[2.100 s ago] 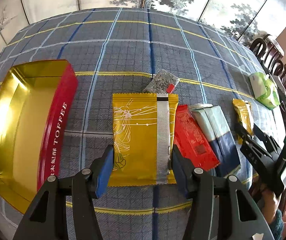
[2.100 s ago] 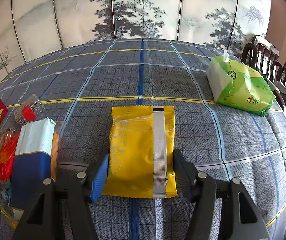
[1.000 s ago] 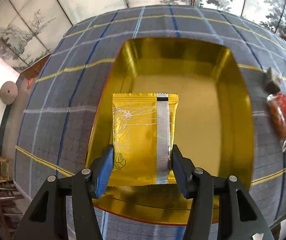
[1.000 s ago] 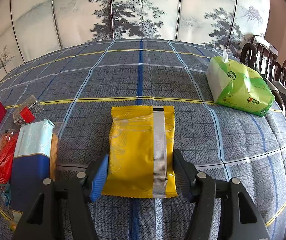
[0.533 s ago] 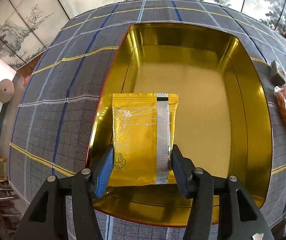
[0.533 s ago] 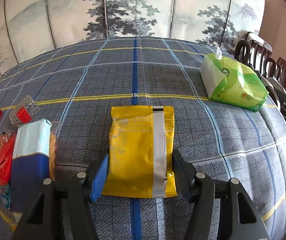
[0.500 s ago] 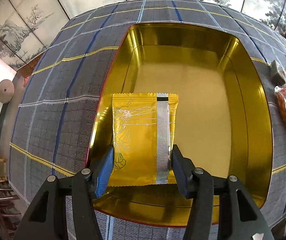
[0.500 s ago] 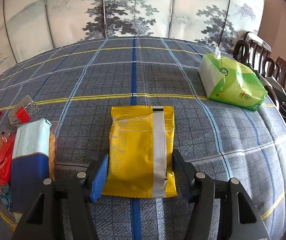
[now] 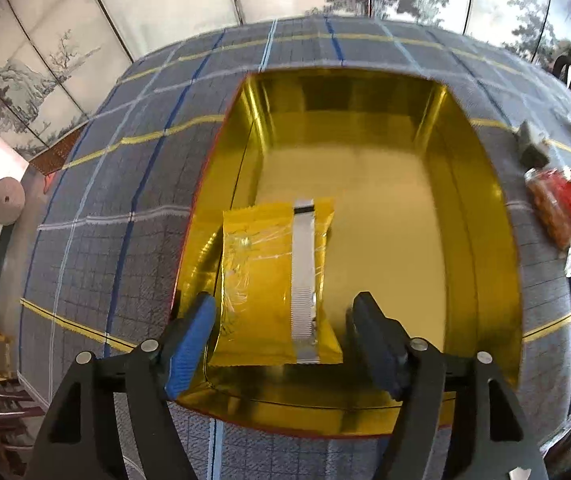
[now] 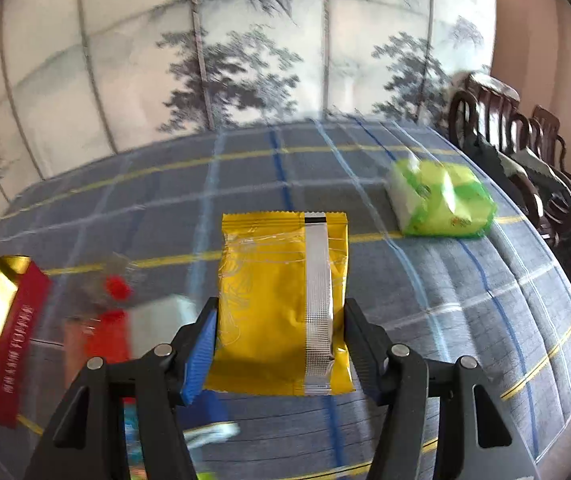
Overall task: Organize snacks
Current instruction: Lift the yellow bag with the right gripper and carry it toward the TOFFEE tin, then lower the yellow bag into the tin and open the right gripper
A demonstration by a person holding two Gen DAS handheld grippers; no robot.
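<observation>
In the left wrist view my left gripper (image 9: 285,336) hangs over the open gold tin (image 9: 481,240). Its jaws are opening and stand wider than the yellow snack packet (image 9: 269,280) between them; the packet drops toward the tin's near left corner, with a gap at the right pad. In the right wrist view my right gripper (image 10: 281,340) is shut on a second yellow packet (image 10: 281,300) and carries it above the checked cloth. The red-sided tin (image 10: 17,328) shows at the far left there.
A red packet (image 9: 565,208), a small clear packet (image 9: 531,146) and other snacks lie right of the tin. A green tissue pack (image 10: 441,204) sits at the table's right, dark wooden chairs (image 10: 525,148) beyond it. A painted screen stands behind.
The left jaws have spread and the yellow packet has slipped from them into the tin. The right gripper has lifted its packet and swung left, bringing the tin into view.
</observation>
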